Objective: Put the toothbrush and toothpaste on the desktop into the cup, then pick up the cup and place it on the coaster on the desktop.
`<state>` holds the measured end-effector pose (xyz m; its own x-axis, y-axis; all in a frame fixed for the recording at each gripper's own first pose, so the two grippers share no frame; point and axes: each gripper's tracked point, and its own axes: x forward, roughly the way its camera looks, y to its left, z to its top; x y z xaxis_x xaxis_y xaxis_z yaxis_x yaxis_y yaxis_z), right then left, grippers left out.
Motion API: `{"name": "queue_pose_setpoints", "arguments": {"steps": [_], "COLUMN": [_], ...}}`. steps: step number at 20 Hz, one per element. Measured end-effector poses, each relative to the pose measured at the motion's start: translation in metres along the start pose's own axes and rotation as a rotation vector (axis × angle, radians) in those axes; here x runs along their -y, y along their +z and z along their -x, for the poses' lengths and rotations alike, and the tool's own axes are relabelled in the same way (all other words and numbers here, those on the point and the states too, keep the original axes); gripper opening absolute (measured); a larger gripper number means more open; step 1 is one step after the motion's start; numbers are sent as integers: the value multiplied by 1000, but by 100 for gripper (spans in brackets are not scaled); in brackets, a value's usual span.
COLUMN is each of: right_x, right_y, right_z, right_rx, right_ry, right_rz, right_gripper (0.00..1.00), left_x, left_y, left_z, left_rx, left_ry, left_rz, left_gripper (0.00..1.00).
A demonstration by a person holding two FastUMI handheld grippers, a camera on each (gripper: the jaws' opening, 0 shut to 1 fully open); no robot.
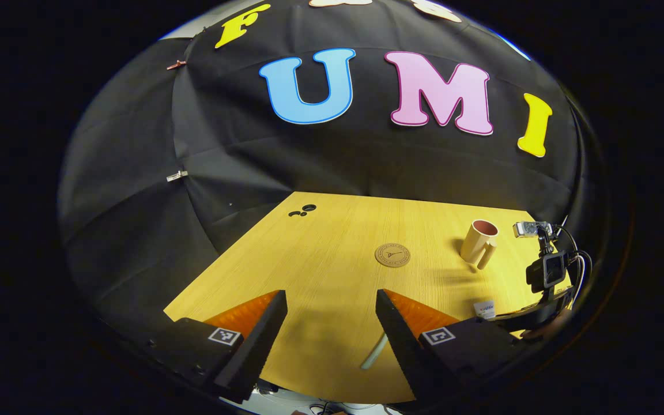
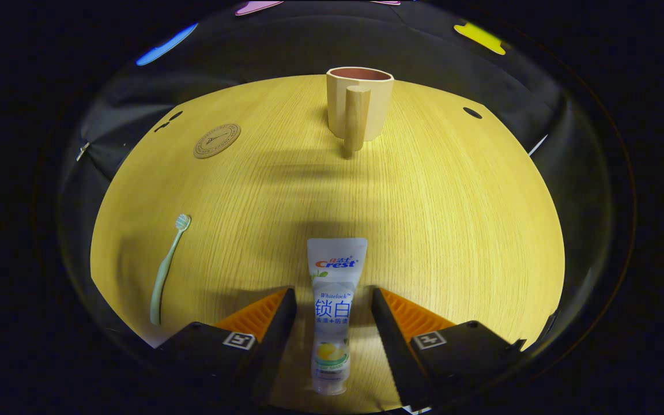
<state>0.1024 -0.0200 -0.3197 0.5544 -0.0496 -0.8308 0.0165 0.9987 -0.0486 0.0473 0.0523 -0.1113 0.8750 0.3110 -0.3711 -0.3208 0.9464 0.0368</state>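
Left gripper view low at desk edge facing wall, right gripper view closer, steeper — both share cup point(image 1: 479, 242) point(image 2: 359, 104), coaster point(image 1: 392, 255) point(image 2: 217, 140)

Not much legible here tbh; the toothpaste point(image 2: 332, 311) tube has a printed brand label; the coaster point(image 1: 392, 255) has a round stamped emblem, its lettering too tiny to read; square black-and-white marker tags point(image 1: 224, 336) sit on the left gripper point(image 1: 331, 295) and the right gripper point(image 2: 333, 291)

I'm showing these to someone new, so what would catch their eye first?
Probably the toothpaste tube, lying flat on the wooden desktop between the right gripper's open fingers, not yet clamped. Beyond it stands the beige cup, empty, its handle facing the camera. The toothbrush lies off to the left, the round coaster farther back.
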Motion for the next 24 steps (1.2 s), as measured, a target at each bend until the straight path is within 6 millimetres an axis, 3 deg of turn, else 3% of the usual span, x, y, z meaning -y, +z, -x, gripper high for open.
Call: {"name": "queue_pose_setpoints", "arguments": {"steps": [1, 2, 3, 4, 7, 12, 14, 16, 17, 19, 24], "right_x": [-3, -4, -6, -6, -4, -7, -7, -7, -6, -5, 10], "right_y": [-1, -1, -3, -1, -2, -2, -1, -2, -4, -4, 6], "right_z": [0, 1, 1, 1, 1, 1, 2, 2, 2, 9, 41], "right_rx": [5, 6, 0, -1, -28, -14, -12, -18, -25, -18, 48], "right_ry": [6, 9, 6, 5, 3, 30, 49, 66, 75, 95, 144], "right_rz": [12, 22, 30, 28, -10, 42, 49, 36, 24, -10, -40], "right_gripper": [70, 64, 46, 42, 42, 29, 22, 22, 17, 22, 22], "left_x": [-3, -4, -5, -7, -6, -3, 0, 7, 13, 25, 55], "left_y": [0, 1, -1, -1, -5, -20, -34, -51, -61, -79, -114], "left_z": [1, 1, 2, 4, 3, -6, -11, -19, -24, -33, -64], "left_rx": [7, 11, 9, 10, 11, -23, -56, -101, -131, -183, -319], "left_ry": [-4, -9, -13, -10, -45, -104, -141, -180, -212, -258, -329], "left_rz": [0, 0, -2, -7, -31, -59, -81, -93, -92, -91, -91], "left_gripper": [98, 98, 98, 98, 98, 98, 98, 98, 97, 96, 90]}}
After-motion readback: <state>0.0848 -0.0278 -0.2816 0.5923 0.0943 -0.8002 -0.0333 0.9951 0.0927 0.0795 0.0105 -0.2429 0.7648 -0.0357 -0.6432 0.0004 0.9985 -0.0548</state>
